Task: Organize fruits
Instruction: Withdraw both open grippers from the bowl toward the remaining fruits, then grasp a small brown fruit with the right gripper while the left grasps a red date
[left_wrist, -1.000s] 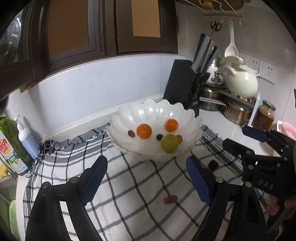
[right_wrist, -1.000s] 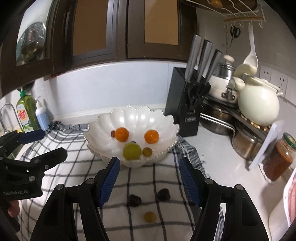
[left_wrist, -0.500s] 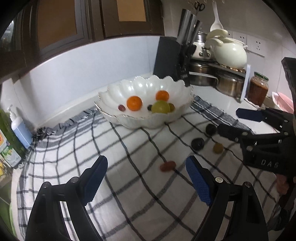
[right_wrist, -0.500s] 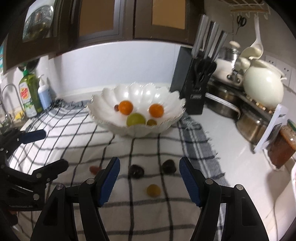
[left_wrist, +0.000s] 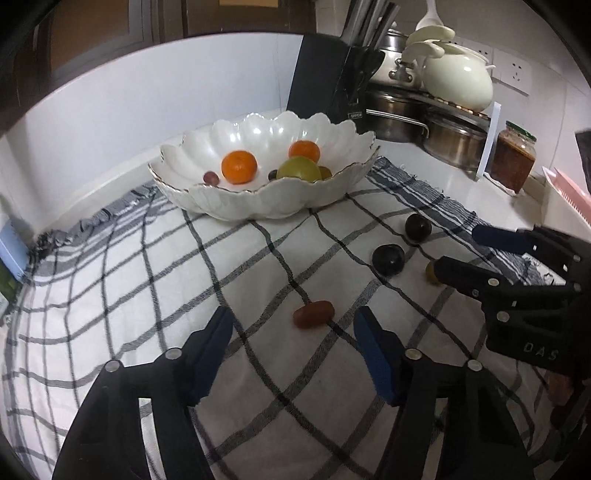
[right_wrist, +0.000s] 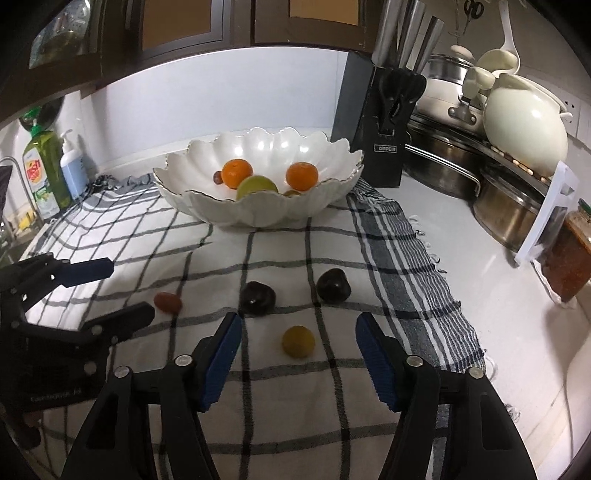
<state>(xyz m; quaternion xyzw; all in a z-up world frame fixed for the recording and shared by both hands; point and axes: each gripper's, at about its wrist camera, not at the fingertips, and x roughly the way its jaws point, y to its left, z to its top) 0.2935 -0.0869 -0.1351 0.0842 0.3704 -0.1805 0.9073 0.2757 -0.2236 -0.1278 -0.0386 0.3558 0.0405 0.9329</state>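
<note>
Fruit on cloth: we see four loose pieces lying on the checked cloth (right_wrist: 122, 236), all on the near side of the white bowl (right_wrist: 258, 210).
Red fruit: the small oblong red fruit (left_wrist: 314, 314) lies nearest us in the left wrist view, well short of the bowl, just ahead of the gap in our left hand-held gripper (left_wrist: 293, 338).
Dark fruits: two dark round fruits (right_wrist: 258, 298) (right_wrist: 333, 285) sit side by side but apart, between the bowl and our right hand-held gripper (right_wrist: 298, 354).
Yellow fruit: the small yellow fruit (right_wrist: 298, 341) lies nearer us than the dark pair, right between the right fingertips without touching either pad.
Fruit in bowl: two oranges (right_wrist: 237, 172) (right_wrist: 302, 176), a green fruit (right_wrist: 256, 186) and a few small dark and yellowish ones rest inside.
Left hand-held gripper: its jaws have just been closing and stand half wide, holding nothing; the red fruit is just beyond them.
Right hand-held gripper: its jaws have just been closing too, still parted around the yellow fruit, no grip yet.
Behind the bowl: a black knife block (right_wrist: 376, 133) stands to its right rear, with steel pots (right_wrist: 443, 162) and a cream pot (right_wrist: 524, 125) further right.
Left of the bowl: a green dish soap bottle (right_wrist: 46, 173) and a pump bottle (right_wrist: 72, 166) stand at the table edge.
</note>
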